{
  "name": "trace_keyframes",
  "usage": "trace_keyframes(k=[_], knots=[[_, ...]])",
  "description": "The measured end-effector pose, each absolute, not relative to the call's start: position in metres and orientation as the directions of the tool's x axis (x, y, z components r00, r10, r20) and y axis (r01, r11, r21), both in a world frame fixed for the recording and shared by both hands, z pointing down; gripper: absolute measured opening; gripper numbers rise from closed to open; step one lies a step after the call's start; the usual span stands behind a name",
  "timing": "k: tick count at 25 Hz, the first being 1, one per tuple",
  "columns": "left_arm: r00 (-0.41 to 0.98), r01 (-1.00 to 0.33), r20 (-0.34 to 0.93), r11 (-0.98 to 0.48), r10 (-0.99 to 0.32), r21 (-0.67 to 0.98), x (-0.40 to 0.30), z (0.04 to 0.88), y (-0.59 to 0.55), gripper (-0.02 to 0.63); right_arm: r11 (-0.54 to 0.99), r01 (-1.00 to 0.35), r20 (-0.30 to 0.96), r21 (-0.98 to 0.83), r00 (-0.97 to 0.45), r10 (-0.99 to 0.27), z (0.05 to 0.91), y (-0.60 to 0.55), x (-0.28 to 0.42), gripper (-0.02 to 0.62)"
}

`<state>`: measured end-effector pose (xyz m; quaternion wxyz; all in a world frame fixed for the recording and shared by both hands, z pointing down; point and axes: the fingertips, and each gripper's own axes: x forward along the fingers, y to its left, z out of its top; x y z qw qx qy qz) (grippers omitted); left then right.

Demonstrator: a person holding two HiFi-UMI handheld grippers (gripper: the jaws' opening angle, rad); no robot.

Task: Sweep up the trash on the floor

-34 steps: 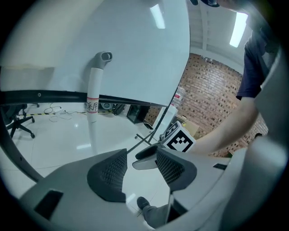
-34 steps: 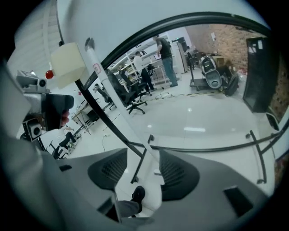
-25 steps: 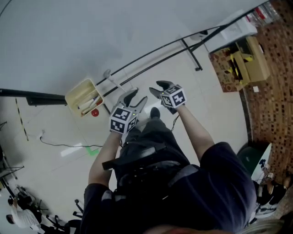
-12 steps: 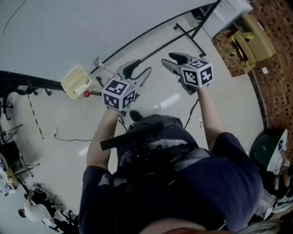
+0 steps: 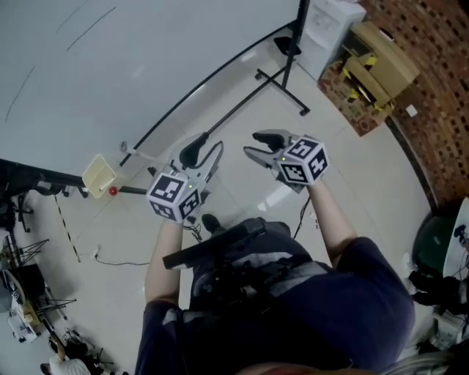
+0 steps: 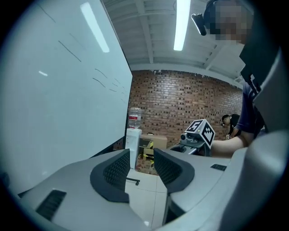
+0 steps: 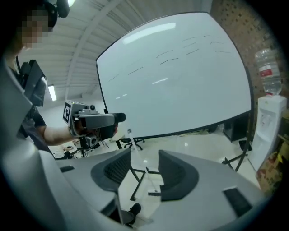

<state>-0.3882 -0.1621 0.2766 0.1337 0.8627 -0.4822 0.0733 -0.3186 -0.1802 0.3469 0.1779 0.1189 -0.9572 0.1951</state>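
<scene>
The cream dustpan (image 5: 97, 176) stands on the pale floor at the left, a small red thing (image 5: 112, 191) beside it. Both grippers are held up in the air, side by side, well away from it. My left gripper (image 5: 199, 152) has its jaws closing with nothing between them; the left gripper view (image 6: 141, 164) shows only floor through the gap. The jaws of my right gripper (image 5: 258, 146) are closing too and are just as empty (image 7: 145, 169). A thin pale stick (image 7: 140, 158) stands far beyond them. I can make out no trash on the floor.
A big whiteboard (image 5: 132, 66) on a black stand (image 5: 282, 77) fills the back. A water dispenser (image 5: 330, 22) and cardboard boxes (image 5: 381, 62) stand at the right by the brick wall. A green bin (image 5: 436, 242) is at the far right, a cable (image 5: 110, 261) on the floor at the left.
Both grippers have risen and their jaws have narrowed. The head view has swung, so the dustpan now sits farther left and looks smaller.
</scene>
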Motion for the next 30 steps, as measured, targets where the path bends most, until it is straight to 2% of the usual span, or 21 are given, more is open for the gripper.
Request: trace_keyframes(k=[1, 2, 4, 8, 12, 13, 14, 15, 25, 30], knots=[[0.517, -0.856, 0.263, -0.497, -0.814, 0.145, -0.382, 0.275, -0.159, 0.148, 0.894, -0.293, 0.383, -0.338, -0.911, -0.153, 0.349, -0.178, -0.313, 0.202], [0.510, -0.860, 0.276, -0.494, -0.815, 0.131, -0.376, 0.275, -0.155, 0.114, 0.895, -0.286, 0.378, -0.343, -0.914, -0.147, 0.350, -0.176, -0.308, 0.202], [0.496, -0.864, 0.325, -0.493, -0.805, 0.100, -0.368, 0.277, -0.149, 0.006, 0.895, -0.278, 0.364, -0.348, -0.920, -0.145, 0.350, -0.176, -0.300, 0.202], [0.444, -0.869, 0.432, -0.494, -0.785, -0.005, -0.356, 0.288, -0.138, 0.006, 0.876, -0.269, 0.303, -0.400, -0.941, -0.150, 0.344, -0.173, -0.284, 0.153], [0.452, -0.878, 0.448, -0.472, -0.771, 0.074, -0.355, 0.298, -0.127, 0.006, 0.832, -0.222, 0.225, -0.509, -0.967, -0.120, 0.341, -0.154, -0.267, 0.116], [0.459, -0.878, 0.450, -0.468, -0.766, 0.099, -0.356, 0.302, -0.126, 0.006, 0.827, -0.227, 0.218, -0.515, -0.967, -0.130, 0.342, -0.150, -0.263, 0.078], [0.466, -0.876, 0.451, -0.468, -0.761, 0.116, -0.356, 0.305, -0.125, 0.006, 0.823, -0.238, 0.213, -0.517, -0.966, -0.145, 0.342, -0.147, -0.258, 0.013], [0.475, -0.872, 0.451, -0.472, -0.756, 0.127, -0.357, 0.308, -0.124, 0.006, 0.817, -0.250, 0.209, -0.520, -0.964, -0.162, 0.343, -0.144, -0.255, 0.003], [0.584, -0.807, 0.321, -0.576, -0.745, 0.131, -0.363, 0.279, -0.099, 0.006, 0.778, -0.327, 0.148, -0.536, -0.944, -0.295, 0.296, -0.092, -0.250, 0.003], [0.655, -0.755, 0.237, -0.633, -0.717, 0.172, -0.379, 0.273, -0.070, 0.006, 0.781, -0.419, 0.196, -0.463, -0.908, -0.370, 0.274, -0.054, -0.270, 0.003]])
